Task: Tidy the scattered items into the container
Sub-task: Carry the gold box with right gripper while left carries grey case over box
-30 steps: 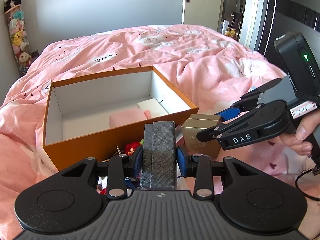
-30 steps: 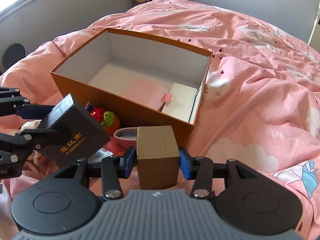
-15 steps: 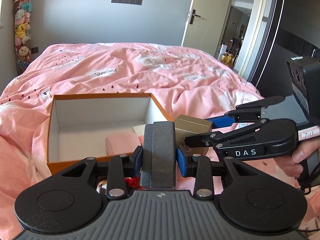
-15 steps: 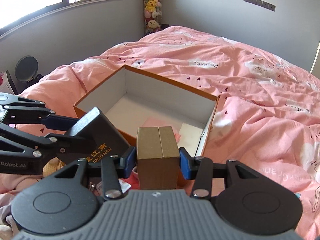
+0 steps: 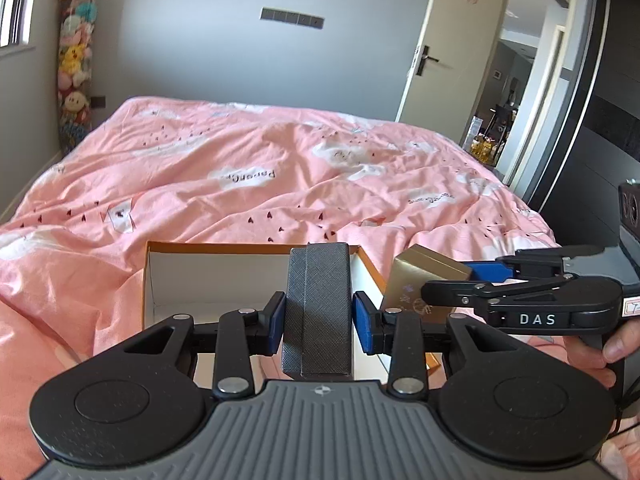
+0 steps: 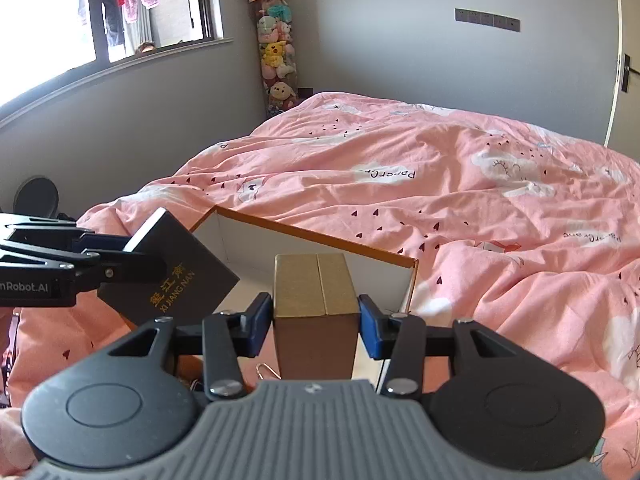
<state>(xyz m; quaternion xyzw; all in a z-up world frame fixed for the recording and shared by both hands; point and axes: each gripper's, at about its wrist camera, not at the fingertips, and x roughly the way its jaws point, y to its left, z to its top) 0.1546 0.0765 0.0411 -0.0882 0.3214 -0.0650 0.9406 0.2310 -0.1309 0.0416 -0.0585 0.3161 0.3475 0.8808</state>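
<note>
My left gripper (image 5: 319, 318) is shut on a dark grey textured box (image 5: 318, 308), held upright over the near side of the orange cardboard container (image 5: 224, 246). My right gripper (image 6: 316, 322) is shut on a gold box (image 6: 316, 292) and hangs over the container (image 6: 320, 237) too. In the left wrist view the right gripper (image 5: 452, 280) comes in from the right with the gold box (image 5: 416, 280) tilted in it. From the right wrist view the left gripper (image 6: 120, 256) enters at the left with the dark box (image 6: 176, 276), which bears gold lettering. Most of the container's inside is hidden.
The container sits on a bed under a rumpled pink duvet (image 5: 280, 176). A paper clip (image 6: 266, 370) lies below the gold box. A hand (image 5: 612, 356) grips the right tool. Soft toys (image 6: 276, 52) hang in the corner; a door (image 5: 444, 44) stands open at the right.
Both grippers have risen and tilted up with their boxes, so the container sits lower in both views and more of the room shows. Neither grip has changed.
</note>
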